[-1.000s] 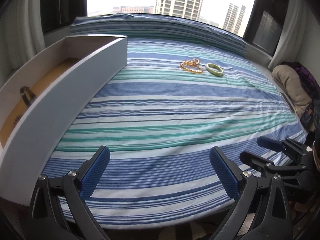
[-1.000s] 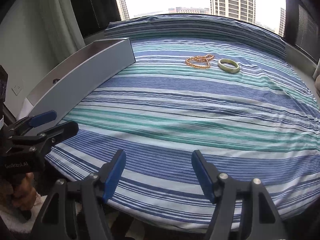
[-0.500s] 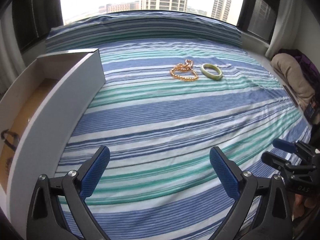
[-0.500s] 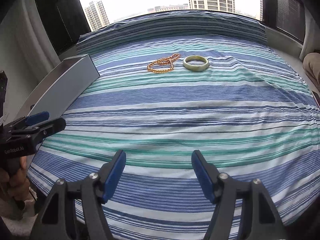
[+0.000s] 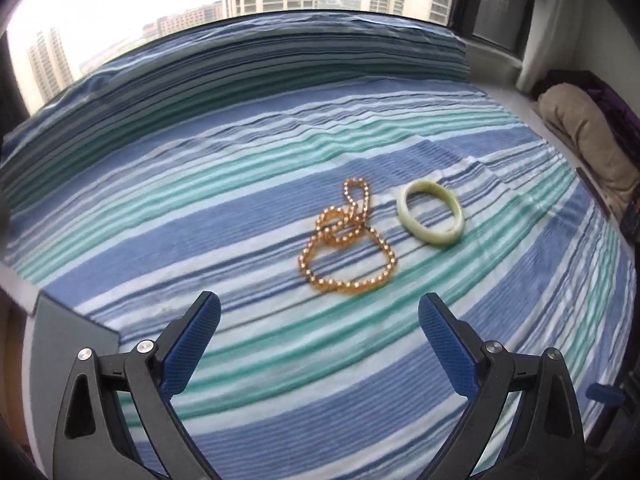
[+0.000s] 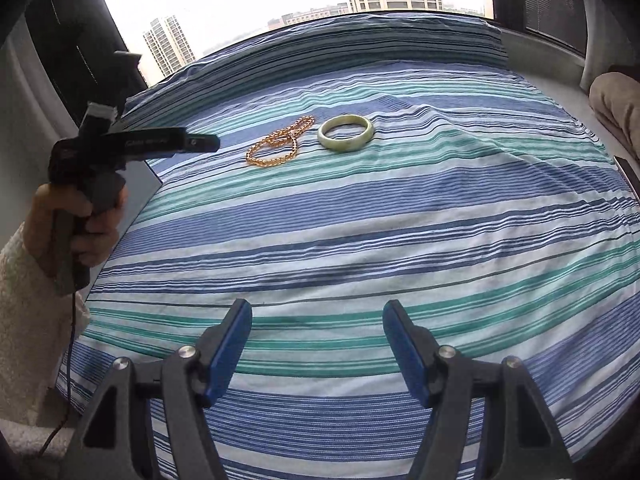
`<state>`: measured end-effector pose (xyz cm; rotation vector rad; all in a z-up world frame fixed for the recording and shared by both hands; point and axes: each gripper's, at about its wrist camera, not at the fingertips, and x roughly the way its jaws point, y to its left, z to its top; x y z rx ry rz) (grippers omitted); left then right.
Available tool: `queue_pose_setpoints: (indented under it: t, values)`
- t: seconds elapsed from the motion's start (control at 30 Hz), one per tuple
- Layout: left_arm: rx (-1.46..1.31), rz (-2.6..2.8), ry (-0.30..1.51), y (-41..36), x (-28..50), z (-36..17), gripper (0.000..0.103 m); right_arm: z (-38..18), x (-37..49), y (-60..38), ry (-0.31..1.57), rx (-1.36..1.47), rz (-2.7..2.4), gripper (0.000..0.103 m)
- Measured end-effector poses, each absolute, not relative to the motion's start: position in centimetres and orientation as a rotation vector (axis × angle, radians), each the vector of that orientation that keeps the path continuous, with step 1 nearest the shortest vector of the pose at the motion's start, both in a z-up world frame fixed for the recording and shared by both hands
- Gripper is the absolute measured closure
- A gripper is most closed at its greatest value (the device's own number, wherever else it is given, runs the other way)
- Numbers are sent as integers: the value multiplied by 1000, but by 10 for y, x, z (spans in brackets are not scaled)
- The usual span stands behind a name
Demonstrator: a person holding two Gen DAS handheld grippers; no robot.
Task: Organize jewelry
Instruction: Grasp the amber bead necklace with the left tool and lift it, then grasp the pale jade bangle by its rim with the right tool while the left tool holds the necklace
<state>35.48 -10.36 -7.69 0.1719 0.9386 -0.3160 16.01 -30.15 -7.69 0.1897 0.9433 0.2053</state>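
Grey box corner, contents unseen

On the bed a bead necklace lay just left of a bangle, the two near but apart. A box stood at the bed's left edge. Folded bedding sat off to the right, beside the window.

Both handheld grippers open and empty

The left gripper, black-framed with blue textured pads, tilts downward with its jaws spread wide and nothing between them. In the right wrist view the person's left hand, in a pale fleecy sleeve, clasps its pistol handle. The right gripper of the same build also angles down, jaws parted, empty.
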Motion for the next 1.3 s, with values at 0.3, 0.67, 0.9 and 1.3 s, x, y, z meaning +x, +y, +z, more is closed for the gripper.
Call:
queue_pose_setpoints:
  t: [0.3,0.67,0.9,1.3]
  values:
    - [261,-299,979,-143,424,-127,4,-91,159,-319,980,219,194,34]
    - [90,-357,986,-113,405,-124,98,-95,158,-343,979,253,148,34]
    - [-85,-371,1000,-61,353,-108,98,-84,173,-341,984,258,211,34]
    - [-180,-283,1054,-5,267,-111,98,-76,395,-304,1050,96,388,39]
